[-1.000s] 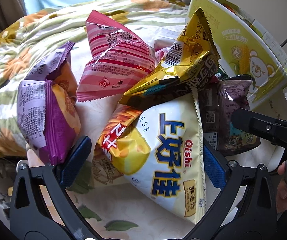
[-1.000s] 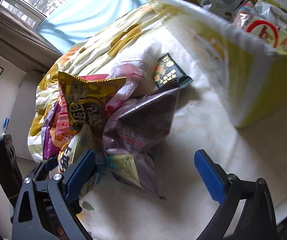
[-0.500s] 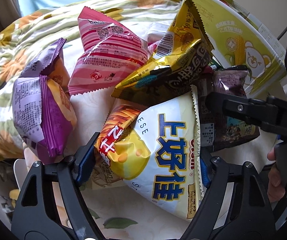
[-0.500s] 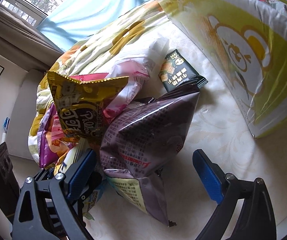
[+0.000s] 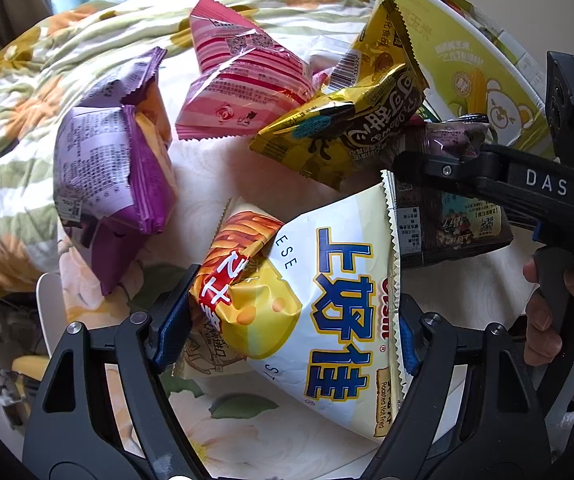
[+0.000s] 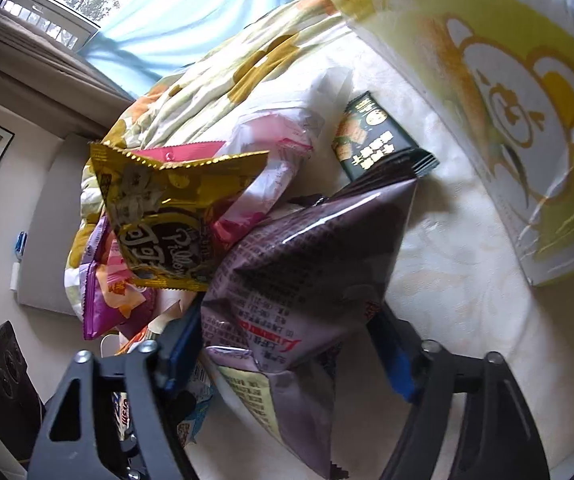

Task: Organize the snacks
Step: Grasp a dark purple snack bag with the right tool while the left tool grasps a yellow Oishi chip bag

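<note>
A pile of snack bags lies on a floral cloth. My left gripper [image 5: 287,320] has its blue pads pressed on both sides of a white and yellow Oishi cheese bag [image 5: 327,304], which crumples at the left pad. My right gripper [image 6: 287,344] has closed in on a dark purple bag [image 6: 307,264], with its pads touching the bag's sides; it also shows in the left wrist view [image 5: 447,216]. A gold bag [image 5: 351,128], a pink striped bag [image 5: 243,92] and a purple bag [image 5: 115,168] lie behind.
A yellow-green box [image 5: 467,60] with a bear print stands at the right, close to the right gripper [image 6: 527,100]. A small dark green packet [image 6: 371,140] lies by the box. A bunched floral blanket [image 5: 27,100] fills the back left.
Both grippers have moved forward and narrowed from wide open. The left now squeezes the Oishi bag. The right has closed in around the dark purple bag.
</note>
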A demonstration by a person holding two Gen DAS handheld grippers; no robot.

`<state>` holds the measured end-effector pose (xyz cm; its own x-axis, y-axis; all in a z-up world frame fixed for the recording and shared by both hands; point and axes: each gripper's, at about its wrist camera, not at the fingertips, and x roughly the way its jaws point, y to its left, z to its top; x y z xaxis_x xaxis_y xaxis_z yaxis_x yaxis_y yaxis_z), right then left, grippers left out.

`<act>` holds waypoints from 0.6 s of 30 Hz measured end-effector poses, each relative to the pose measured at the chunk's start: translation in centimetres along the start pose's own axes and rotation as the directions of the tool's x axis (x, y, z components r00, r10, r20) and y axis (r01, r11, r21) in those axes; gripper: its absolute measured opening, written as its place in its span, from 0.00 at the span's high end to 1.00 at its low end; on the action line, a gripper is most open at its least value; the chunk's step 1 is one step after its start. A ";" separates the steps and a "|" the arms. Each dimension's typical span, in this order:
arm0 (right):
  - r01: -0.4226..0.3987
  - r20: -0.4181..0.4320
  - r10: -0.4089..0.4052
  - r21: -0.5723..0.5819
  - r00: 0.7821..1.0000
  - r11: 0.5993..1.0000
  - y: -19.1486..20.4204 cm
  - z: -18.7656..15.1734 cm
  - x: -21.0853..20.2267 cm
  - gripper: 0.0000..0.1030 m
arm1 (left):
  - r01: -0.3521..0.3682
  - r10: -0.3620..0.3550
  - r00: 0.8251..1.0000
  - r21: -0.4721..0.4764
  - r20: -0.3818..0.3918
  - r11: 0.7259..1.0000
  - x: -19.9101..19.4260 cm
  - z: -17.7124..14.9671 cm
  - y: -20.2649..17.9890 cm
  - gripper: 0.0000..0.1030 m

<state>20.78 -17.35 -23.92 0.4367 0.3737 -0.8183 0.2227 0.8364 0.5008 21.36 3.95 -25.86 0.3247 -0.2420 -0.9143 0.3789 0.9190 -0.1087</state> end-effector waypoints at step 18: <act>0.024 0.036 -0.022 -0.052 0.999 0.998 0.5 -2.8 -5.8 0.45 | 0.056 -0.053 0.996 -0.026 0.075 0.998 -6.1 -0.3 -0.6 0.24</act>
<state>15.86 -17.98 -19.70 0.4628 0.3406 -0.8184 0.1878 0.8647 0.4659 18.91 4.93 -20.34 0.3683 -0.3136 -0.8752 0.3734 0.9120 -0.1696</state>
